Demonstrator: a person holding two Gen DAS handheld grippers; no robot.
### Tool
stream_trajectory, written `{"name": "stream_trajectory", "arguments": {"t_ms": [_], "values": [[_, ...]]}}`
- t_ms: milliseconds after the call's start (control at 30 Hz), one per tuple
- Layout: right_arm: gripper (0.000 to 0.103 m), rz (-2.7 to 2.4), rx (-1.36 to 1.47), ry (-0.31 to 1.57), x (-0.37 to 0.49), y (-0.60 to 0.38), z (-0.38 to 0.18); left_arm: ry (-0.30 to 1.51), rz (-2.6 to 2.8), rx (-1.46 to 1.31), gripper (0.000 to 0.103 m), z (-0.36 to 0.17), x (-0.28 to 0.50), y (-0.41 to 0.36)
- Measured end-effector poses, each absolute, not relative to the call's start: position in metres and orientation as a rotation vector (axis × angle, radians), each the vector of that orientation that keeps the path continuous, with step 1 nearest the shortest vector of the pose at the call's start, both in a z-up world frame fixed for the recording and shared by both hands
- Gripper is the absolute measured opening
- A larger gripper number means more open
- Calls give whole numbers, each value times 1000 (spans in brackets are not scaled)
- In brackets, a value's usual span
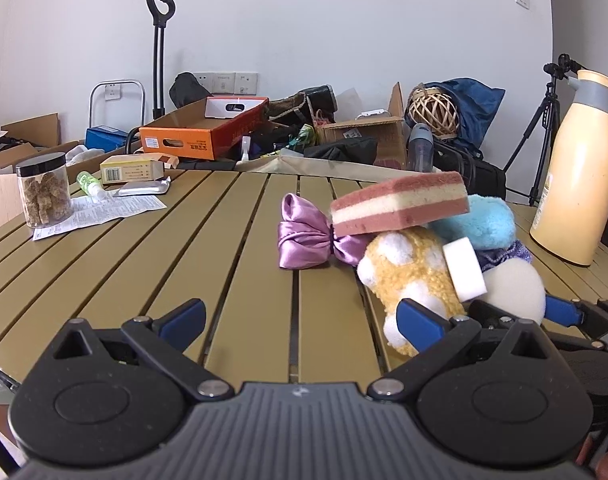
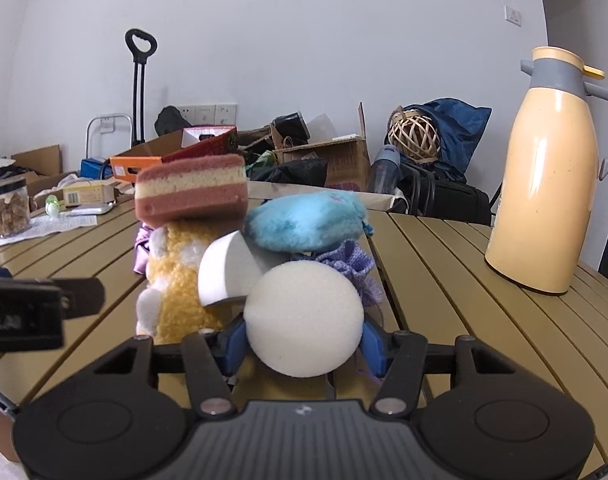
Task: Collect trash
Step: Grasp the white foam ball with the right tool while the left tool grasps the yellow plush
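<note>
White foam ball (image 2: 304, 318) sat on slatted table (image 2: 464, 280), front of pile, touching white wedge sponge (image 2: 227, 272) and yellow plush (image 2: 175, 280). Clamped between blue pads of right gripper (image 2: 304, 344). Left gripper (image 1: 299, 320) spread wide, nothing between fingers, just left of plush.

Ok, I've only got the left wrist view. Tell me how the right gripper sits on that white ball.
Observer: The right gripper has the white foam ball between both blue pads, which sit against its sides.
Operator: Report what's directly behind the ball.
Observer: A lilac knitted pouch, tucked under the blue plush.
Operator: Describe the flask's handle.
Observer: The cream flask has a grey loop handle on its right side, facing away from the pile.
</note>
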State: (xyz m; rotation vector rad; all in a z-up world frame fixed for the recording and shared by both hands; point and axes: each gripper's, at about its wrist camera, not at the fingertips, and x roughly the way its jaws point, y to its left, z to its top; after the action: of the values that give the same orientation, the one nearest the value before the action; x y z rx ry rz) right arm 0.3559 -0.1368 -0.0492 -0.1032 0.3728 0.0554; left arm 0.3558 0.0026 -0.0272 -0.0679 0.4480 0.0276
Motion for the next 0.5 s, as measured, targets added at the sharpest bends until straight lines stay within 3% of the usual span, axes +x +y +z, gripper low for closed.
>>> {"name": "stream_trajectory", "arguments": {"t_ms": [500], "values": [[55,31,15,315,333,-187,-26,455,-37,-83,103,-30,366,-35]]}}
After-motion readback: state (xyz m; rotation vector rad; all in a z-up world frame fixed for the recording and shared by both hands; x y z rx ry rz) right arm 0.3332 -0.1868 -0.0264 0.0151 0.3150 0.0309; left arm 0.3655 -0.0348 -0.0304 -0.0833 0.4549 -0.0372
